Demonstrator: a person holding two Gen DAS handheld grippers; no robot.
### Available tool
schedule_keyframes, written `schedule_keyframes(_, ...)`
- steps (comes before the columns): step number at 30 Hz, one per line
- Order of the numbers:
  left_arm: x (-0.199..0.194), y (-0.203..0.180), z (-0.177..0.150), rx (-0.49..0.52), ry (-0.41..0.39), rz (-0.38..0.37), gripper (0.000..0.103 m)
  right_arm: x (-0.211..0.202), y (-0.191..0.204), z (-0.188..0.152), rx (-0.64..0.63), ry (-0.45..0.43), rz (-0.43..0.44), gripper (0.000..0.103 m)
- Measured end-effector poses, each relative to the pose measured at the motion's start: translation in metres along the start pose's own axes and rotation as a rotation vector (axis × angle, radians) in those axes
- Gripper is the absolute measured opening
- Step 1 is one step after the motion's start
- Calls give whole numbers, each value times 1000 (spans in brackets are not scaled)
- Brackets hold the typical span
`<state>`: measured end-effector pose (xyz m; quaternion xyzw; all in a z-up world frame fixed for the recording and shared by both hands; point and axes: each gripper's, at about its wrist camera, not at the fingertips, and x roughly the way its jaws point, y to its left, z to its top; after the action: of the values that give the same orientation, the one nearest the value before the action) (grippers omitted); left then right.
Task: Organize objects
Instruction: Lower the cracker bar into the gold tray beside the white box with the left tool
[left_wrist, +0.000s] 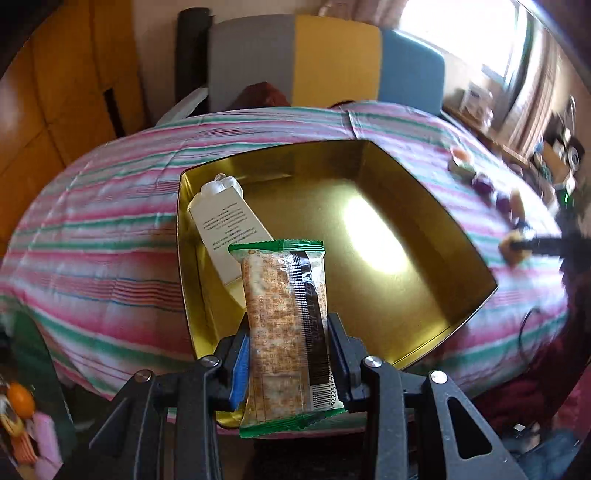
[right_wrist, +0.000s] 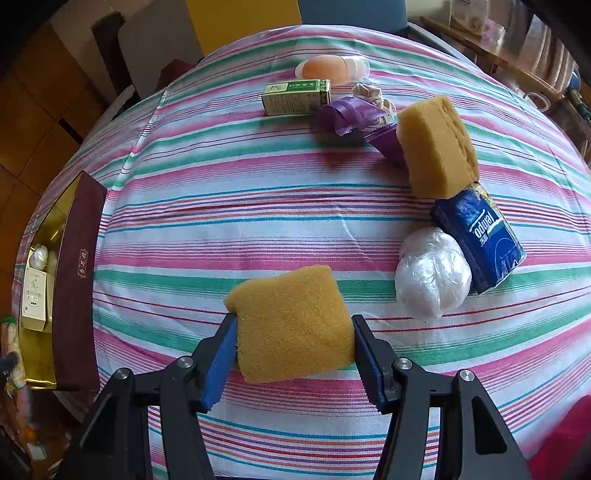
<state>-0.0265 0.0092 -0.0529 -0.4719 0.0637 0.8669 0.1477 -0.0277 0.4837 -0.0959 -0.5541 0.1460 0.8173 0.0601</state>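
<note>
My left gripper (left_wrist: 290, 354) is shut on a green-edged cracker packet (left_wrist: 286, 332), held above the near left part of a gold tin box (left_wrist: 424, 206). A white carton (left_wrist: 229, 236) lies inside the tin along its left wall. My right gripper (right_wrist: 293, 354) is shut on a yellow sponge (right_wrist: 291, 325) just above the striped tablecloth (right_wrist: 240, 206). In the right wrist view the same tin (right_wrist: 75, 280) stands at the table's left edge, showing its dark maroon side, with the carton (right_wrist: 35, 299) inside.
On the cloth lie a second yellow sponge (right_wrist: 436, 147), a blue tissue pack (right_wrist: 480, 240), a white plastic-wrapped ball (right_wrist: 432, 273), purple wrappers (right_wrist: 347, 114), a green box (right_wrist: 295, 98) and a peach-coloured bottle (right_wrist: 332, 68). Chairs (left_wrist: 332, 59) stand behind the table.
</note>
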Motion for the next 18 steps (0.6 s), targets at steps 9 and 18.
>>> schedule_keyframes(9,10,22,-5,45,31,1,37,1,1,0,5,-4,-6,60)
schedule_keyframes(18,25,19,-11,130,44,3,37,1,1,0,4,-7,-11,60)
